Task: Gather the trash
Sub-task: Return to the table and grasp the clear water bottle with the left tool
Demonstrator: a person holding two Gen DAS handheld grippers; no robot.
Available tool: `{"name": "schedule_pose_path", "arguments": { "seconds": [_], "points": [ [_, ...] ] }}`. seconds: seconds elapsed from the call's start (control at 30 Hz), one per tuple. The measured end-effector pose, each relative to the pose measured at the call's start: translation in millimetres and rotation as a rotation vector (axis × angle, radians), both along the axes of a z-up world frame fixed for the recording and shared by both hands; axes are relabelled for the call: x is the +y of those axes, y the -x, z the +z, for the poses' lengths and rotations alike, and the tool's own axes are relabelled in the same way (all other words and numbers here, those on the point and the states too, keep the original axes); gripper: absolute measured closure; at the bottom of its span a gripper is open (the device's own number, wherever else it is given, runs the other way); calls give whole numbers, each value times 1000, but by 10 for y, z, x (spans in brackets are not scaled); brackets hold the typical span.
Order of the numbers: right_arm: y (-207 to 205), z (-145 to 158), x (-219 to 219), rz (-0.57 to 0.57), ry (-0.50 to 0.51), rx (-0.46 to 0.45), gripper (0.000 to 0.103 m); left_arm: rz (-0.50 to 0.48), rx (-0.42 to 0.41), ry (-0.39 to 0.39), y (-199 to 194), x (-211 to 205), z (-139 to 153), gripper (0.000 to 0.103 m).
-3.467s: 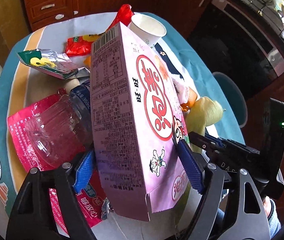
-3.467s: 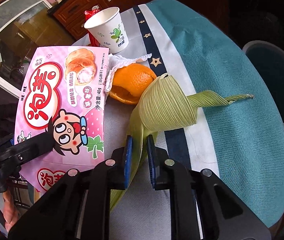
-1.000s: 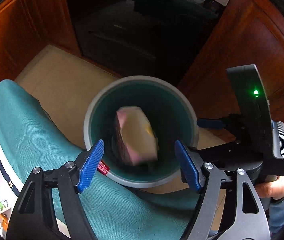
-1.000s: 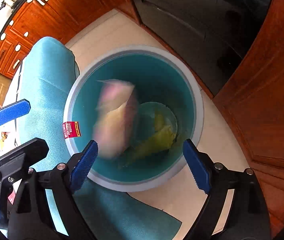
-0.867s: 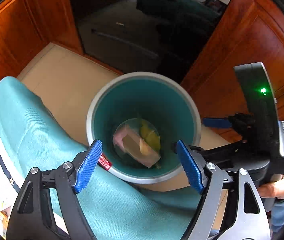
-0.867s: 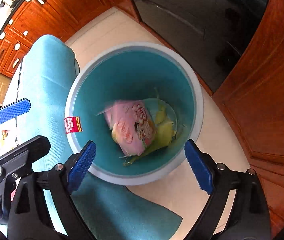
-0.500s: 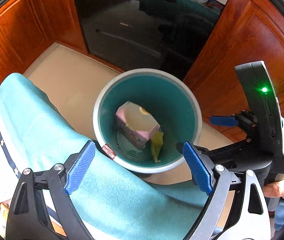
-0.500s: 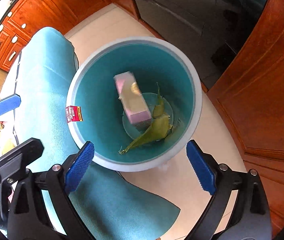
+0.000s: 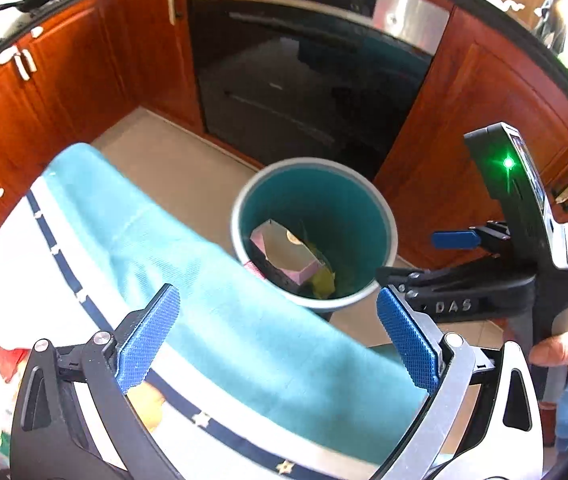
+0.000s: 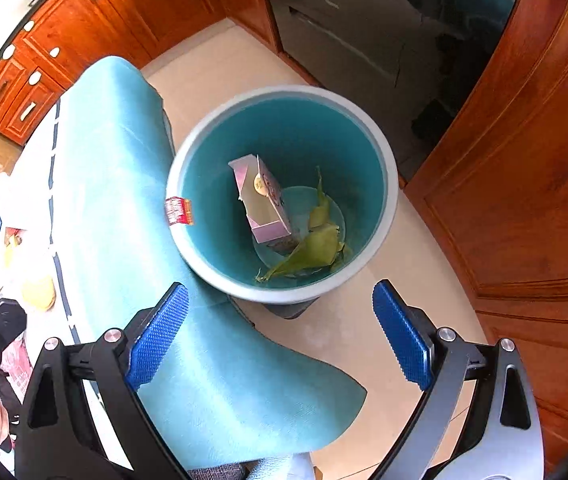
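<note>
The pink cardboard snack box [image 10: 262,202] and the long green leaf [image 10: 307,250] were in the fingers a moment ago — now both lie at the bottom of the round teal trash bin [image 10: 379,152] on the floor beside the tabletop [image 10: 108,184]. Two bits of trash are done, and more waits on the cloth. The left gripper [image 9: 280,344] is opening its fingers wide, with nothing between them. The right gripper [image 10: 280,336] is wide open too — empty.
</note>
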State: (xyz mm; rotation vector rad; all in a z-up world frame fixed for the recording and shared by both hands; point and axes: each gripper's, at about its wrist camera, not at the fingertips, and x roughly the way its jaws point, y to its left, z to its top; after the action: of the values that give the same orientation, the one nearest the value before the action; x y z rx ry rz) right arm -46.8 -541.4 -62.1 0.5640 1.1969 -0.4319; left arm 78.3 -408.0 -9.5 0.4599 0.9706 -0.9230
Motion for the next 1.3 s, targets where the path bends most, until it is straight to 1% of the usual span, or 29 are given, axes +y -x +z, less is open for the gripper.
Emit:
{"name": "schedule_pose_path", "arguments": {
  "seconds": [0.1, 0.23, 0.27, 0.3, 0.37, 0.43, 0.53, 0.63, 0.73, 0.83, 0.93, 1.03, 1.13, 1.3],
  "points": [
    [3, 136, 158, 21, 25, -14, 13, 6, -18, 43, 57, 286, 102, 4],
    [-18, 321, 409, 55, 48, -39, 13, 24, -65, 113, 131, 693, 203, 4],
    [-20, 364, 487, 67, 55, -49, 13, 32, -61, 127, 137, 799, 209, 4],
    [-32, 403, 574, 81, 63, -58, 13, 37, -51, 133, 137, 906, 207, 4],
    [-70, 495, 753, 123, 80, -84, 13, 33, -31, 119, 152, 1125, 210, 4],
    [-128, 577, 971, 174, 108, -107, 13, 40, -40, 94, 164, 1325, 217, 4],
    [-259, 674, 1321, 274, 160, -125, 13, 100, -80, 86, 186, 1736, 252, 4],
    [-422, 715, 1670, 361, 167, -125, 13, 196, -134, 81, 172, 2156, 308, 4],
    [-589, 716, 2006, 428, 156, -123, 13, 305, -150, 45, 84, 2557, 331, 4],
    [-733, 666, 2355, 485, 161, -111, 13, 383, -152, 21, -4, 2940, 302, 4],
    [-865, 596, 2624, 529, 184, -85, 13, 425, -127, 20, -72, 3273, 235, 4],
    [-922, 507, 2763, 546, 179, -62, 13, 456, -79, 27, -136, 3469, 126, 4],
    [-973, 427, 2781, 535, 162, -45, 13, 467, -36, 35, -198, 3530, 1, 4],
    [-1010, 301, 2717, 505, 125, -15, 13, 444, 24, 37, -296, 3421, -176, 4]
  ]
}}
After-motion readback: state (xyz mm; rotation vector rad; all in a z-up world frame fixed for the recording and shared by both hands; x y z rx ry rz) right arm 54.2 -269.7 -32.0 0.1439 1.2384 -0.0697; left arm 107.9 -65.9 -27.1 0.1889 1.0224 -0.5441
